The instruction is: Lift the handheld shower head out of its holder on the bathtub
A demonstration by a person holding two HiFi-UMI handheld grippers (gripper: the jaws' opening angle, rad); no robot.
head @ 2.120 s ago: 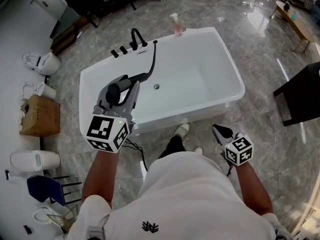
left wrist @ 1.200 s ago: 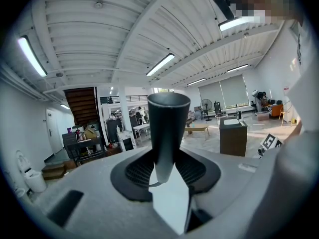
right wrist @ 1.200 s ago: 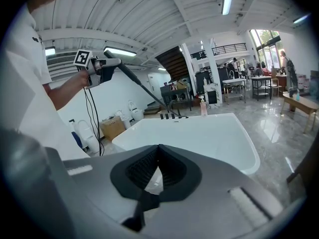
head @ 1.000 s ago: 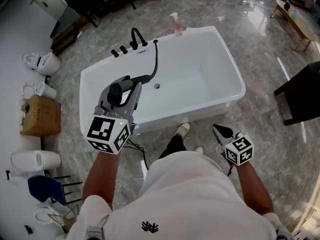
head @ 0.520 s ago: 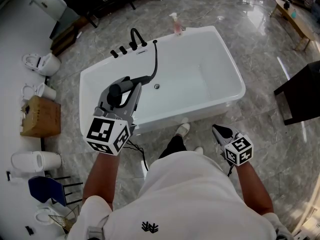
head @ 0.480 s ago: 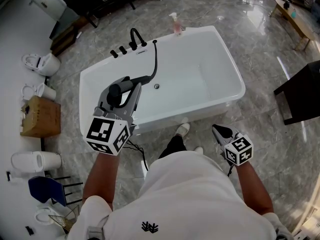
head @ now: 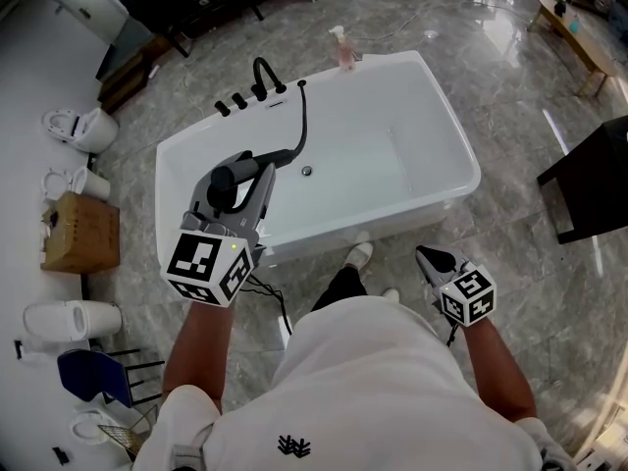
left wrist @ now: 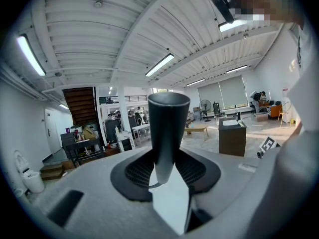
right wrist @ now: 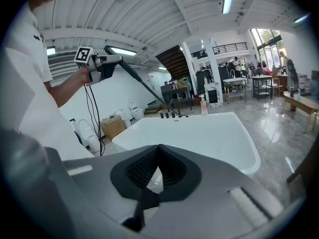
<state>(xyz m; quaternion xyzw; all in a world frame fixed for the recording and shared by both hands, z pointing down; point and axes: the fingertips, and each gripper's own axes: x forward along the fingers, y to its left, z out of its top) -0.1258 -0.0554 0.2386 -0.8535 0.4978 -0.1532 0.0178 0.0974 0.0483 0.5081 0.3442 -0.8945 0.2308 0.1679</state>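
Observation:
The black handheld shower head [head: 228, 179] is clear of the tub deck, held above the tub's near left corner. My left gripper [head: 245, 170] is shut on its handle [left wrist: 168, 128], which stands upright between the jaws in the left gripper view. Its black hose [head: 297, 126] runs back to the deck beside the black faucet [head: 263, 72]. From the right gripper view the left gripper [right wrist: 107, 63] and the hose [right wrist: 144, 91] show high above the white bathtub [right wrist: 199, 133]. My right gripper [head: 432, 260] hangs low by the person's right side, shut and holding nothing [right wrist: 149, 183].
The bathtub rim [head: 461, 180] lies ahead on a marble floor. A pink bottle [head: 342, 47] stands at its far corner. Toilets [head: 78, 124] and a cardboard box [head: 80, 232] line the left wall. A dark table [head: 599, 180] stands at the right.

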